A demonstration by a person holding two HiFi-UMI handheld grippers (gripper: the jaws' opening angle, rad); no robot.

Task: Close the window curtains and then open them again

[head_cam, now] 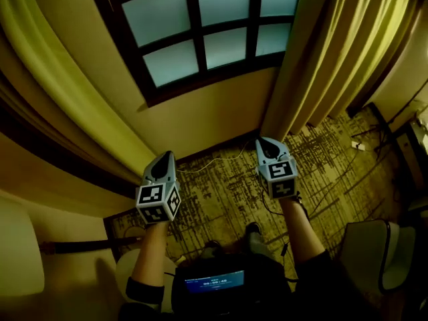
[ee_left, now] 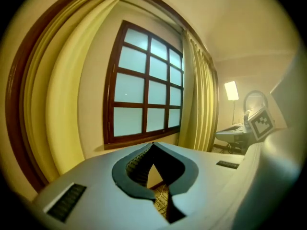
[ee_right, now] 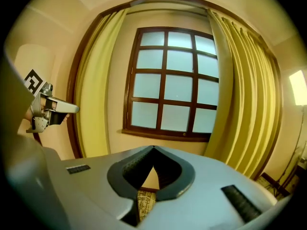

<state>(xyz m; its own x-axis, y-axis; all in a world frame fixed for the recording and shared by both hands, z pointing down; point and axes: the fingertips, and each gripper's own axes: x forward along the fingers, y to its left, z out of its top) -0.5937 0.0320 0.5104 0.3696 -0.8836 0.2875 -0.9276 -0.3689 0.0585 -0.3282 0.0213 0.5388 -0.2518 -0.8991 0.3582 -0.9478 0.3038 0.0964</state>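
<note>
As they face the window [head_cam: 221, 45], left gripper [head_cam: 166, 155] and right gripper [head_cam: 263, 141] have jaws clenched, gripping nothing.

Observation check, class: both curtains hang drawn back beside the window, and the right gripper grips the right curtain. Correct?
No: the right gripper view shows the right gripper shut on nothing, clear of the right curtain. The rest of the statement holds.

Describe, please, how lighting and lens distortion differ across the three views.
Head view: dim, greenish, only the window bright, curtains bowed at the edges. Left gripper view: warm, black vignette, lamp glaring. Right gripper view: evenly lit, curved window frame.
</note>
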